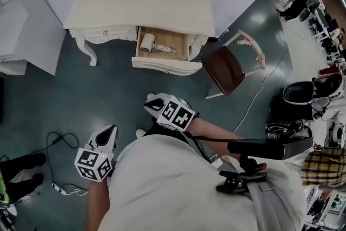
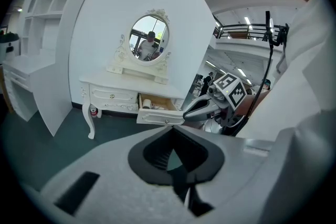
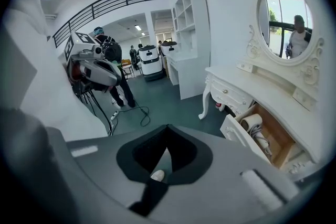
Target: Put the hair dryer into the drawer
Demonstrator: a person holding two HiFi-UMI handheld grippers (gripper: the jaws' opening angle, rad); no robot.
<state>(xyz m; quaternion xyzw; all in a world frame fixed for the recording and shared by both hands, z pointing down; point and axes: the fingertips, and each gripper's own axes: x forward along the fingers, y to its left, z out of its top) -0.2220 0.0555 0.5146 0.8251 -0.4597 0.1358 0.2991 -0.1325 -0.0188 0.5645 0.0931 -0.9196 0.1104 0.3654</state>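
Head view showed the hair dryer [image 1: 147, 42] lying inside the open drawer [image 1: 162, 65] at its left end, its cord [image 1: 166, 49] bundled just to its right. That drawer stood pulled out from the cream dressing table [image 1: 140, 8] at the far side, with a brown chair [image 1: 224, 68] just to its right. Near the person, well apart from the drawer, the left gripper [image 1: 112, 129] and the right gripper [image 1: 150, 100] both had their jaws clenched together on nothing. By my reading the placing was done; only pushing the drawer closed might remain, though the task does not ask for it.
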